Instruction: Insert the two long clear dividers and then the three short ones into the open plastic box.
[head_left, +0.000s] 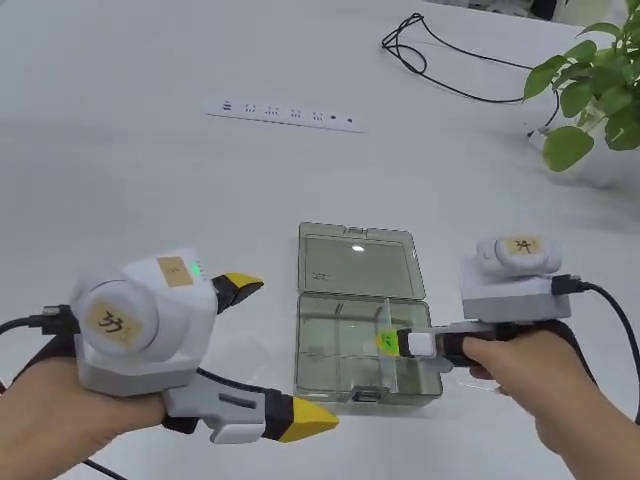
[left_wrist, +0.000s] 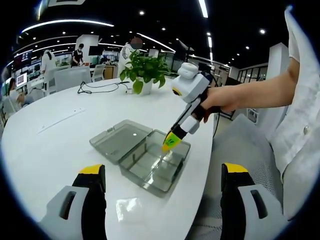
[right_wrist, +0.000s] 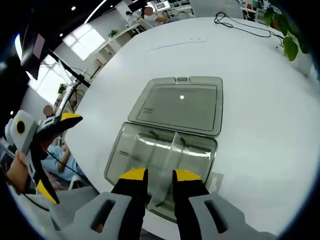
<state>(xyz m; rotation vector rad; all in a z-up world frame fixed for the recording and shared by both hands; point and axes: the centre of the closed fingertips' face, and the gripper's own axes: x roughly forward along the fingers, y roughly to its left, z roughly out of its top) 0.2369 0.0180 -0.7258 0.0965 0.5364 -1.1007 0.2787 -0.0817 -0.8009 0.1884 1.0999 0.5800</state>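
Head view: open plastic box (head_left: 355, 262) seen on bench (head_left: 150, 190), close to near edge, lid laid flat behind base. Left tool (head_left: 280, 350) held just left of box, jaws spread wide. Right tool (head_left: 388, 342) held over base.
Left gripper view: right tool's tip seen inside base.
Right gripper view: jaws drawn close, narrow gap between; grip on clear divider cannot be told.

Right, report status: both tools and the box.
Left tool open, held off left of the box. Right tool closed on what looks like a clear divider, tip down inside the box tray. Lid open flat; nothing blocking.
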